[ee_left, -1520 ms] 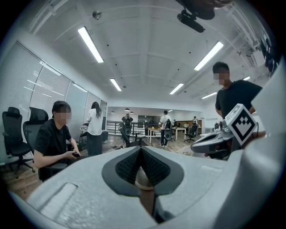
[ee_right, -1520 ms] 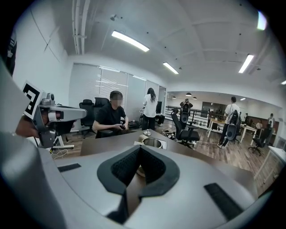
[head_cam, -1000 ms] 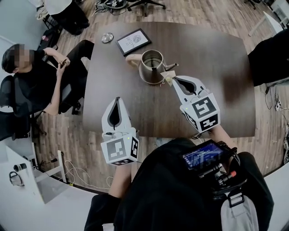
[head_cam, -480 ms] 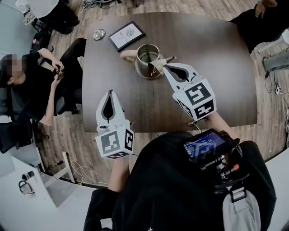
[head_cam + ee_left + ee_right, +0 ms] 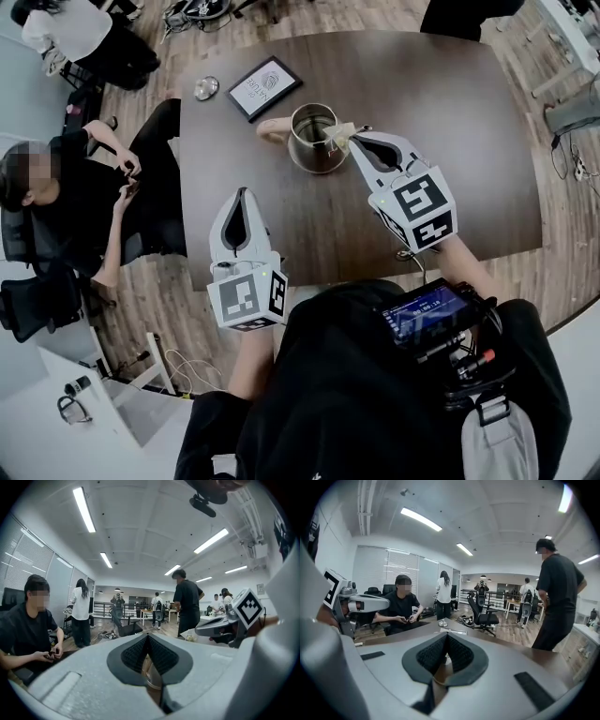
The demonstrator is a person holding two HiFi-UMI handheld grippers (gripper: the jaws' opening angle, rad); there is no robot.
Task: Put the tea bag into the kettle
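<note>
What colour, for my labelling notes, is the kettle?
Silver metal kettle; the head view shows it best.

No word or number can be read anywhere. The framed card (image 5: 266, 88) at the eleven o'clock corner of the table (image 5: 450, 112) bears a round emblem over lines of print too small to make out. The small screen (image 5: 427, 314) on the person's chest rig, at five o'clock in the head view, glows with blurred characters. The left tongs (image 5: 241, 194) and right tongs (image 5: 356, 141) each carry a cube of square black-and-white code patterns, not letters.
</note>
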